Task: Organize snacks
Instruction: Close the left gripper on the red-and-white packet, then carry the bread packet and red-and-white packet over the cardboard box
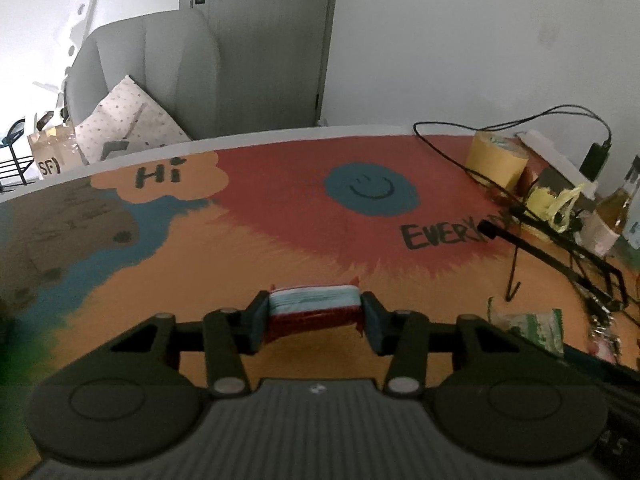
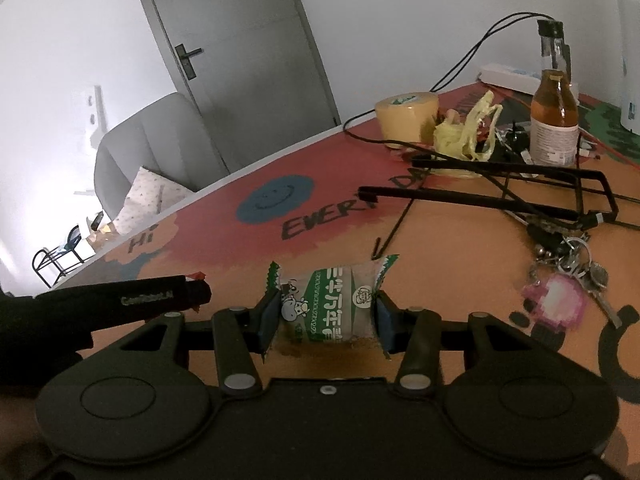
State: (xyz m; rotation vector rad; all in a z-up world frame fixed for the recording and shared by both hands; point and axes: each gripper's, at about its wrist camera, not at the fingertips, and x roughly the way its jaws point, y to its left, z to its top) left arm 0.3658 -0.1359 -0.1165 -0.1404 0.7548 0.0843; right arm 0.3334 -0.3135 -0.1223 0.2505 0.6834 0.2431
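Nearest the left wrist camera, the left gripper [image 1: 314, 314] is clamping its 2 blue pads against the ends of a red and pale blue snack packet [image 1: 313, 309], holding it just above the painted table [image 1: 224, 264]. Seen from the right wrist view, that gripper is showing as a black finger at the left, with a red corner of wrapper sticking out at its tip. To its right, the right gripper [image 2: 325, 312] is pinching a green and white snack packet [image 2: 330, 308] between its pads, with the crimped wrapper ends poking out past both fingers; the packet is hanging near the table's orange front area. In the left wrist view this same green packet is sitting low at the right, beside the left gripper. Farther back, a blue smiley face [image 2: 274, 198] is showing on the red paint. Going right, a black wire rack [image 2: 516, 188] is lying tipped on the table, with a yellow tape roll [image 2: 406, 120] and a crumpled yellow bag [image 2: 468, 132] beyond it. A glass bottle [image 2: 554, 124] is standing upright at the far right, and a key bunch with a pink charm [image 2: 560, 298] is lying nearer, well apart from both packets.
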